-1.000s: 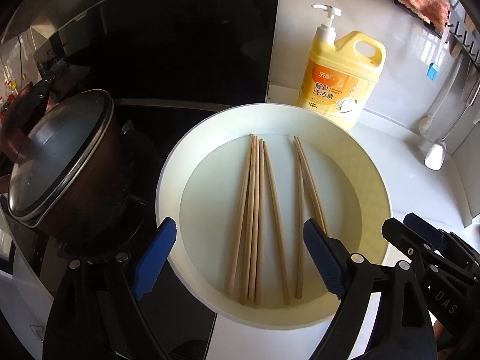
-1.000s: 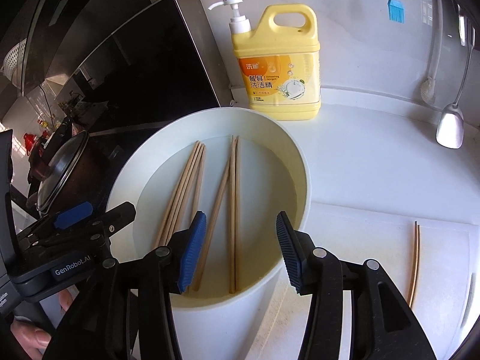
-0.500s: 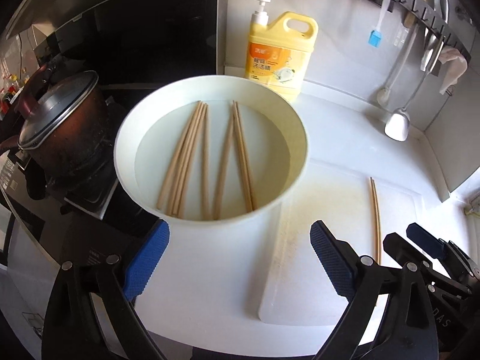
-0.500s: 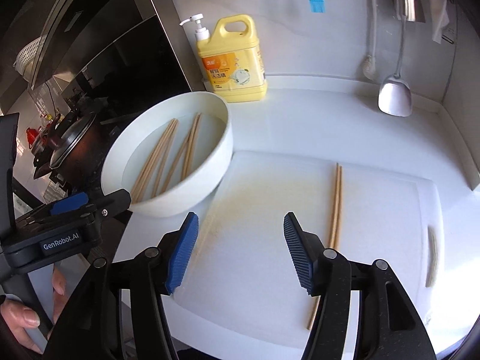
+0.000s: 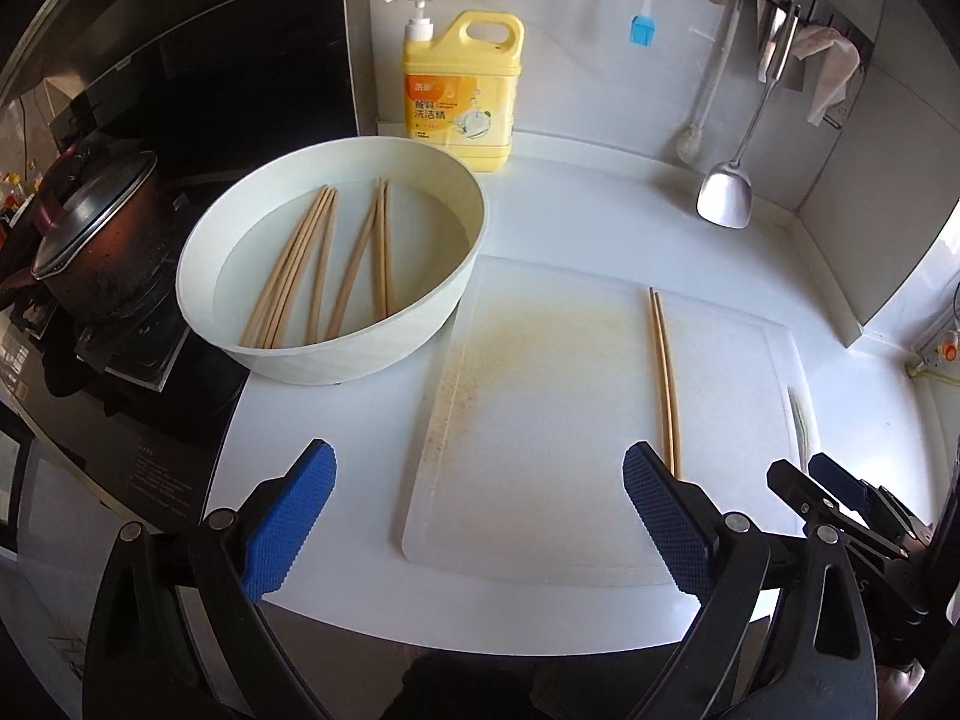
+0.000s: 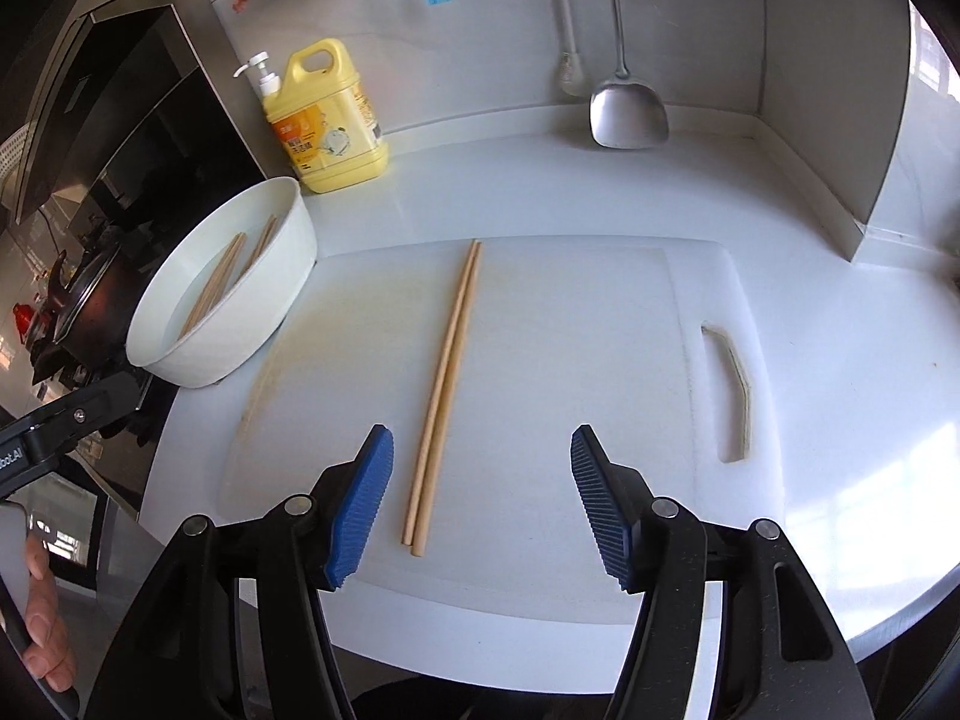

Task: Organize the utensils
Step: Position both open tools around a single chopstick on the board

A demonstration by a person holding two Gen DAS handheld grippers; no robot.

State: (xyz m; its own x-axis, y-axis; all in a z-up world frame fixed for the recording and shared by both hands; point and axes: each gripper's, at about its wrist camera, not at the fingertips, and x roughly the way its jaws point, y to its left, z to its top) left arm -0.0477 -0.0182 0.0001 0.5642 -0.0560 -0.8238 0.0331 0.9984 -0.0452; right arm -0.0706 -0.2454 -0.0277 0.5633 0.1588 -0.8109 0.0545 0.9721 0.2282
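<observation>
Both grippers were drawn back from the bowl [image 5: 336, 324], held wide; chopsticks [image 6: 445, 396] were seen on the cutting board [image 6: 540, 330], just beside the right gripper [image 6: 480, 501]; the left gripper [image 5: 474, 525] was empty.

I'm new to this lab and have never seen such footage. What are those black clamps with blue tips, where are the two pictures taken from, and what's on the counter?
There is no robot: a person holds a two-finger gripper in each hand, and a fisheye camera on each looks forward along its fingers. One picture is from the left gripper, the other from the right gripper. The blue tips are the finger pads. Both grippers are open and hold nothing.

On the white counter lies a white cutting board with one pair of chopsticks on it. Left of the board stands a white bowl with more chopsticks in it. Behind it is a yellow dish soap bottle; a pot sits on the stove, and a metal spatula hangs at the wall.
</observation>
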